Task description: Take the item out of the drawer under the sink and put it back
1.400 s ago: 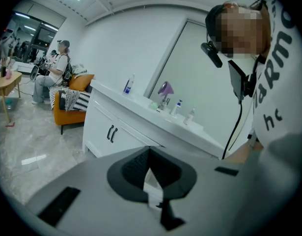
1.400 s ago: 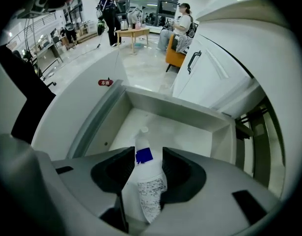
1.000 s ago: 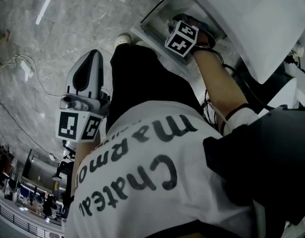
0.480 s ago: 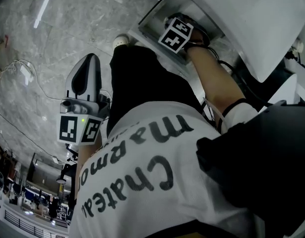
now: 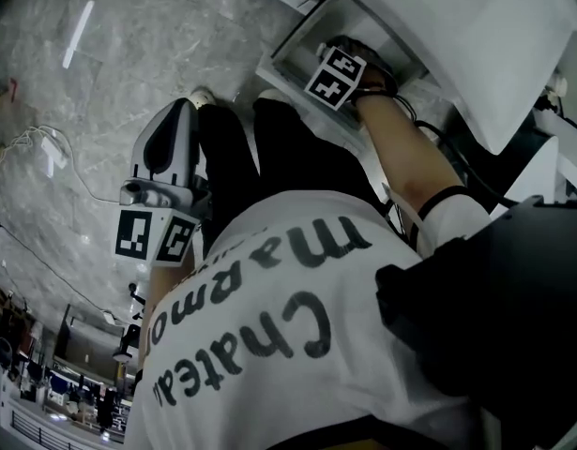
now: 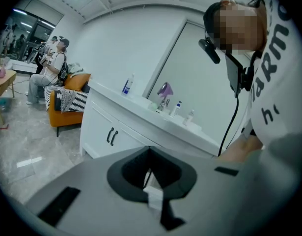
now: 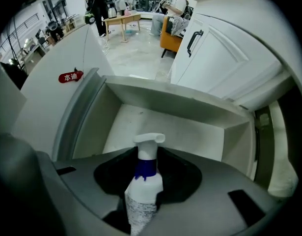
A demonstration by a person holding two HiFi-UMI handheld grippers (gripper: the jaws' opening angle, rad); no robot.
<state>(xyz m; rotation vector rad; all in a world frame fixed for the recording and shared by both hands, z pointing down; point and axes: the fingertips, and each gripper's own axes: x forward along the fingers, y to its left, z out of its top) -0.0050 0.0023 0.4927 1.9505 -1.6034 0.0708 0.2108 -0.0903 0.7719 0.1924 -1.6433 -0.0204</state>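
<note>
Your right gripper (image 7: 150,154) is clamped on the pump bottle (image 7: 143,188). Its jaws have just closed in and then eased open a touch, with the bottle between them. The bottle is white with a blue collar and a white pump head. It sits at the lower centre of the right gripper view, over the pale floor of the open drawer (image 7: 190,104). You cannot tell whether it touches that floor. The fine grey print on its body is too small to read.

Left of the drawer, a red label (image 7: 70,76) on the white panel carries two characters, 本迪. In the head view your white shirt (image 5: 297,326) reads "Chateau" and "Marmo" in black letters.

Your left gripper (image 6: 149,154) is clenched, tips together with nothing between them. It hangs at centre left of the head view, over the grey marble floor (image 5: 82,92), where a thin cable (image 5: 44,148) trails.

The left gripper view shows a white vanity (image 6: 99,127) with dark handles and small bottles on its counter. An orange armchair (image 6: 74,80) stands at the left. In the upper right of the right gripper view is a white cabinet door (image 7: 224,48).
</note>
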